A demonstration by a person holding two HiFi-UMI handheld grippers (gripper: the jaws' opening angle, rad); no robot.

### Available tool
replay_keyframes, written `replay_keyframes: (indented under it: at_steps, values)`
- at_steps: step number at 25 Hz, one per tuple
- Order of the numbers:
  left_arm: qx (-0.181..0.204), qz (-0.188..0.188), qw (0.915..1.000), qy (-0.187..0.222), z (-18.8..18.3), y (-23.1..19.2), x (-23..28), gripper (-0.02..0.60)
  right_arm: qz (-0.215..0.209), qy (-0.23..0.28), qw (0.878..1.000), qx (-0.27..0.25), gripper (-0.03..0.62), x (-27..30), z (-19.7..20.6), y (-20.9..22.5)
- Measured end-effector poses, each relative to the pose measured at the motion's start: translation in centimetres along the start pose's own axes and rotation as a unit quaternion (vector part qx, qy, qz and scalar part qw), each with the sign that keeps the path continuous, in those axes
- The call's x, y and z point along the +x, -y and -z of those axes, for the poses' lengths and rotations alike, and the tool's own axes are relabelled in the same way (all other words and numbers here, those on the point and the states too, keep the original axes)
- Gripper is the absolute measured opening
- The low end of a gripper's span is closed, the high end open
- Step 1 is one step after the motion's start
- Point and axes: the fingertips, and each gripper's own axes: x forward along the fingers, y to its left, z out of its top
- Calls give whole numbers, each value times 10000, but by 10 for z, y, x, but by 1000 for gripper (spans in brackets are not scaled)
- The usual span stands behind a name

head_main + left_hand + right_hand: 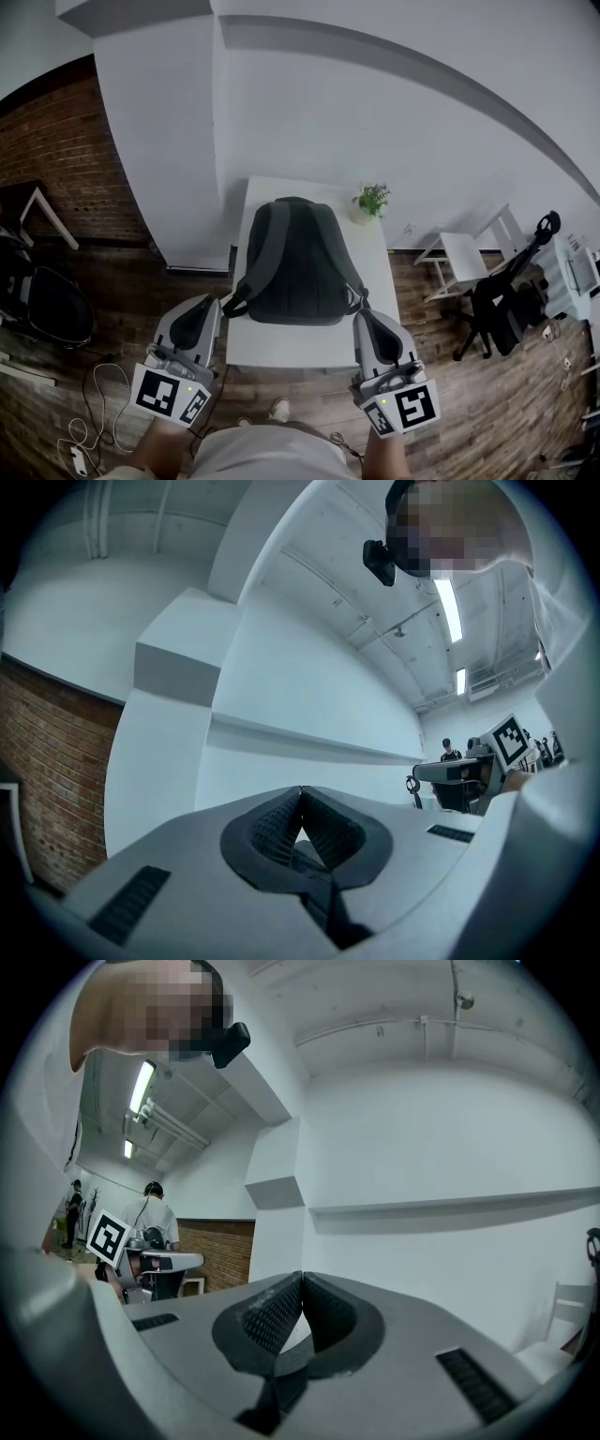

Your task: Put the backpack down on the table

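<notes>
A dark grey backpack (295, 262) lies flat on the white table (281, 349), straps up and its top toward the wall. My left gripper (208, 302) is off the table's near left corner, beside the backpack's lower left strap end. My right gripper (367, 315) is at the near right corner, beside the lower right strap. Neither touches the bag as far as I can see. In the left gripper view the left gripper (301, 789) has its pads together with nothing between them. The right gripper view shows the right gripper (302, 1277) the same way, shut and empty, facing the white wall.
A small potted plant (370, 200) stands at the table's far right corner. A white side table (464, 258) and a black office chair (497, 309) are to the right. At the left are a brick wall (56, 159), a black chair (52, 305) and floor cables (94, 412).
</notes>
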Motion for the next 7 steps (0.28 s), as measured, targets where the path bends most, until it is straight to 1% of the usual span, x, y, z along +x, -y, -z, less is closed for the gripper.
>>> replay_keyframes:
  at_steps: [7]
  values:
    - [-95, 158, 9998, -32, 6, 9, 16, 17, 172, -42, 9998, 42, 37, -3, 3, 14]
